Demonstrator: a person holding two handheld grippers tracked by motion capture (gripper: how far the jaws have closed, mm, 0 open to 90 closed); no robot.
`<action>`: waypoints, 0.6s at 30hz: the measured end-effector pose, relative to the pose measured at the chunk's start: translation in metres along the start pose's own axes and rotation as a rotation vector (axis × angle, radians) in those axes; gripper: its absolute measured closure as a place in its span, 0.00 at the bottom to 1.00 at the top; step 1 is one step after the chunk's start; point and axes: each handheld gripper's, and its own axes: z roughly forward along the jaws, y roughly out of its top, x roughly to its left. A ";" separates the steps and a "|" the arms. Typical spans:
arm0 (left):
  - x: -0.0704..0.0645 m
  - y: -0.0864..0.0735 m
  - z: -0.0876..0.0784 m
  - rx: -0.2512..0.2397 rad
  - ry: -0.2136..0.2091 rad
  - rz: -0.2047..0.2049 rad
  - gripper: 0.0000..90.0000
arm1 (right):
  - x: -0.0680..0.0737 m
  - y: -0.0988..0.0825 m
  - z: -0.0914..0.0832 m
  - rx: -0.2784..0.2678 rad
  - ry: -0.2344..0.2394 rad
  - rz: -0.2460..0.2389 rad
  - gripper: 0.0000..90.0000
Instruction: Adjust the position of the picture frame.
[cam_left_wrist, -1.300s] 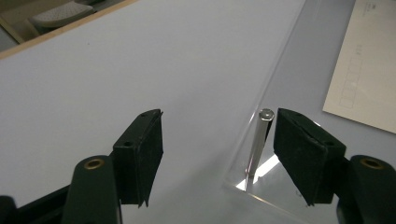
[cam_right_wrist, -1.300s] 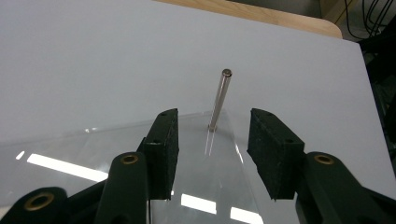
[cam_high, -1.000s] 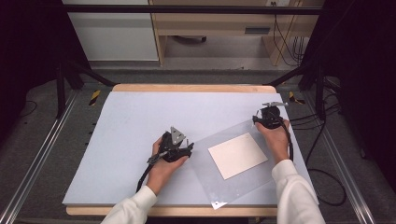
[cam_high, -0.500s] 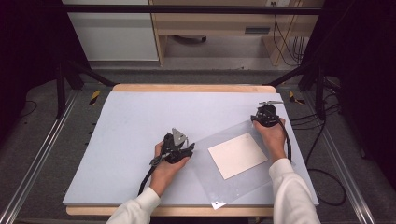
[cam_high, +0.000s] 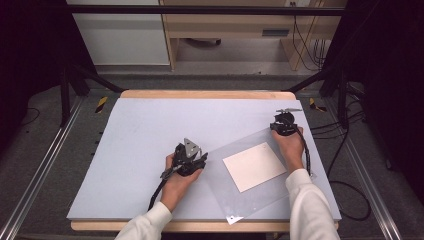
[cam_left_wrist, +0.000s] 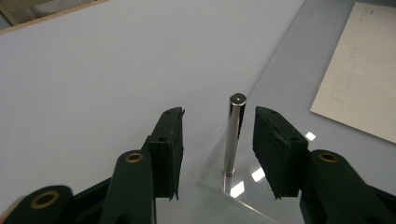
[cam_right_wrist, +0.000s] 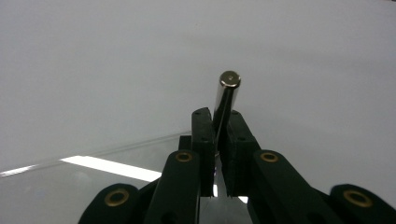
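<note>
A clear plastic sheet (cam_high: 250, 195) lies on the pale blue table top with a cream card (cam_high: 254, 166) on it. A short metal post stands upright at its left corner (cam_left_wrist: 233, 133) and another at its far right corner (cam_right_wrist: 227, 95). My left gripper (cam_high: 200, 159) straddles the left post. Its jaws (cam_left_wrist: 218, 119) have just been closing, and the post stands between the pads with gaps on both sides. My right gripper (cam_high: 283, 120) is at the far right corner. Its jaws (cam_right_wrist: 217, 116) have just closed and are shut on that post.
The table top (cam_high: 140, 140) has a wooden edge at the back and front. A dark frame and rails run along both sides, with cables on the floor at the right. The card (cam_left_wrist: 359, 79) lies to the right of the left gripper.
The right gripper has shifted slightly to the left, at the sheet's far right corner. The left hand, the sheet and the card stay where they were.
</note>
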 end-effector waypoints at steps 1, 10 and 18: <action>0.000 0.000 0.000 -0.001 -0.003 0.001 0.59 | 0.000 0.000 0.000 0.000 0.000 0.000 0.95; -0.003 -0.005 0.005 0.032 -0.025 0.013 0.78 | 0.000 0.001 0.000 0.007 0.003 0.006 0.95; -0.001 -0.007 0.007 0.036 -0.042 0.003 0.92 | -0.001 0.001 -0.001 0.011 0.007 0.003 0.95</action>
